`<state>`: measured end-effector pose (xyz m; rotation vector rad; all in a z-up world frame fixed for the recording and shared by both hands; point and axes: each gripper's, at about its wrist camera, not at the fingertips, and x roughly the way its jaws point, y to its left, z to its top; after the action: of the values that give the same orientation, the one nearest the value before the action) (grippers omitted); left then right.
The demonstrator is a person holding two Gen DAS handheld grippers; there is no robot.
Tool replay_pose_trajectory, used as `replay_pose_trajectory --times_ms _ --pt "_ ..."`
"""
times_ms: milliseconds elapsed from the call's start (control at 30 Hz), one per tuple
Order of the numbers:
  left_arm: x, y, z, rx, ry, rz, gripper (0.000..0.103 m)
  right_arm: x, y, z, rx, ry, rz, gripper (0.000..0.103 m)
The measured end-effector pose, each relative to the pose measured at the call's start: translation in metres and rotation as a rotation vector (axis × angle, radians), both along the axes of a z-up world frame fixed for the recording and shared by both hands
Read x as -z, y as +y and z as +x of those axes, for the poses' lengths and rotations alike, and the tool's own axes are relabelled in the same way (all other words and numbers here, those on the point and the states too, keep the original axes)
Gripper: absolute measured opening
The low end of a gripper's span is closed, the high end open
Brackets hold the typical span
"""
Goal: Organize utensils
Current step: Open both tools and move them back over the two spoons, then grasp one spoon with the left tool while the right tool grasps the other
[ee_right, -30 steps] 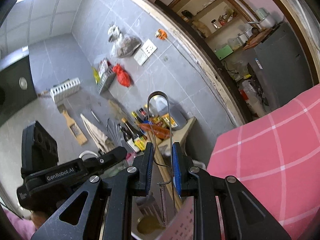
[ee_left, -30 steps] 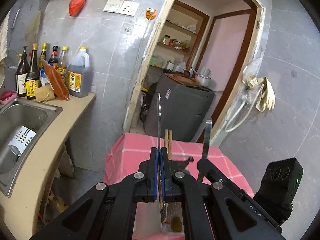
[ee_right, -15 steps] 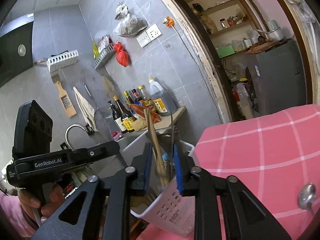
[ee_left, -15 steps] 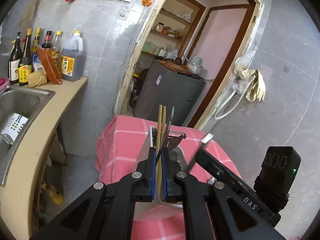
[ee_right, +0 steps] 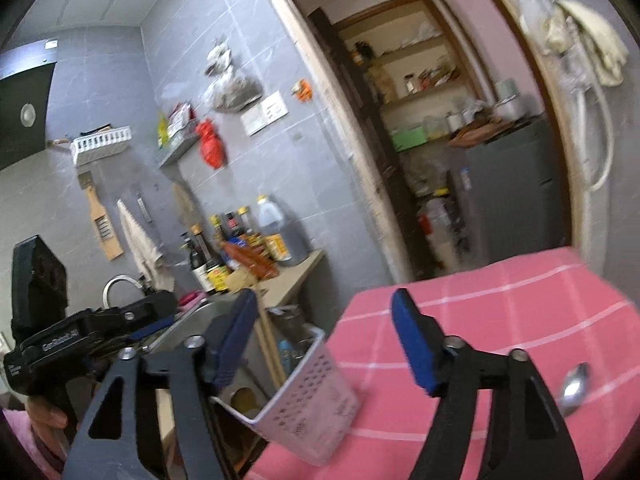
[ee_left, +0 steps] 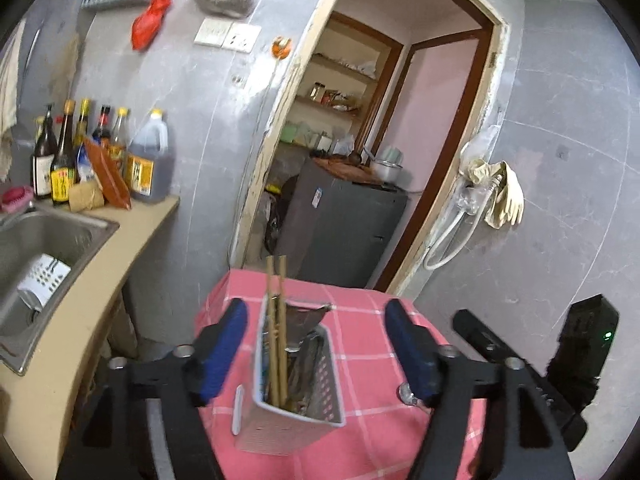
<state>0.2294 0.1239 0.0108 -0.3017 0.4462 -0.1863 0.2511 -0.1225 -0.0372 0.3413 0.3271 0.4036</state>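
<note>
While opening, both jaws wide, empty.

Red bag [ee_left: 150,20] hangs above bottles [ee_left: 96,152] beside sink [ee_left: 44,240].

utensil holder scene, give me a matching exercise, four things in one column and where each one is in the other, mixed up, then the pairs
Things:
1. chopsticks
2. spoon
3. white perforated basket
4. cream gloves

Places:
A. lying in the steel sink
B. hanging on the wall to the right of the doorway
C. standing in the white utensil holder
D. lying on the pink checked cloth

Pairs: 1-C, 2-D, 3-A, 4-B
</note>
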Motion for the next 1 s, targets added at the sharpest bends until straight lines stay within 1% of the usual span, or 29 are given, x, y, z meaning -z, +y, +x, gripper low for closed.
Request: replay_pose_trajectory --times_ms 33,67,100,133,167,200,267,433,600,800,900,1000 --pt "-0.002 -0.005 -0.002 0.000 -0.007 0.006 0.079 -0.004 -0.006 -0.004 0.019 -0.005 -0.005 0.087" --pt "-0.004 -0.013 -0.005 0.001 -0.019 0.012 0.083 -0.009 -0.012 -0.008 0.036 -0.010 -0.010 0.092" --pt "-0.006 -0.017 -0.007 0.001 -0.027 0.014 0.089 -0.014 -0.020 -0.013 0.054 -0.016 -0.017 0.093" --pt "-0.007 -0.024 -0.009 0.001 -0.037 0.015 0.092 -0.018 -0.029 -0.019 0.072 -0.021 -0.029 0.094" --pt "-0.007 -0.031 -0.012 0.000 -0.051 0.013 0.097 -0.022 -0.035 -0.022 0.086 -0.024 -0.038 0.098" --pt "-0.007 -0.036 -0.014 -0.001 -0.057 0.010 0.099 -0.025 -0.043 -0.027 0.102 -0.029 -0.047 0.102" --pt "-0.005 -0.051 -0.018 0.003 -0.067 0.004 0.101 -0.031 -0.056 -0.036 0.131 -0.040 -0.061 0.102" --pt "0.004 -0.081 -0.020 0.014 -0.060 0.009 0.102 -0.037 -0.093 -0.054 0.193 -0.049 -0.101 0.102" --pt "0.019 -0.110 -0.016 0.042 -0.017 0.017 0.102 -0.031 -0.124 -0.059 0.219 -0.024 -0.127 0.102" --pt "0.044 -0.143 -0.011 0.042 0.028 0.047 0.102 -0.008 -0.152 -0.049 0.229 0.025 -0.121 0.102" --pt "0.060 -0.155 -0.006 0.025 0.048 0.069 0.102 0.011 -0.163 -0.039 0.220 0.056 -0.117 0.102" --pt "0.076 -0.163 0.001 0.005 0.075 0.068 0.102 0.029 -0.169 -0.029 0.205 0.091 -0.118 0.102"
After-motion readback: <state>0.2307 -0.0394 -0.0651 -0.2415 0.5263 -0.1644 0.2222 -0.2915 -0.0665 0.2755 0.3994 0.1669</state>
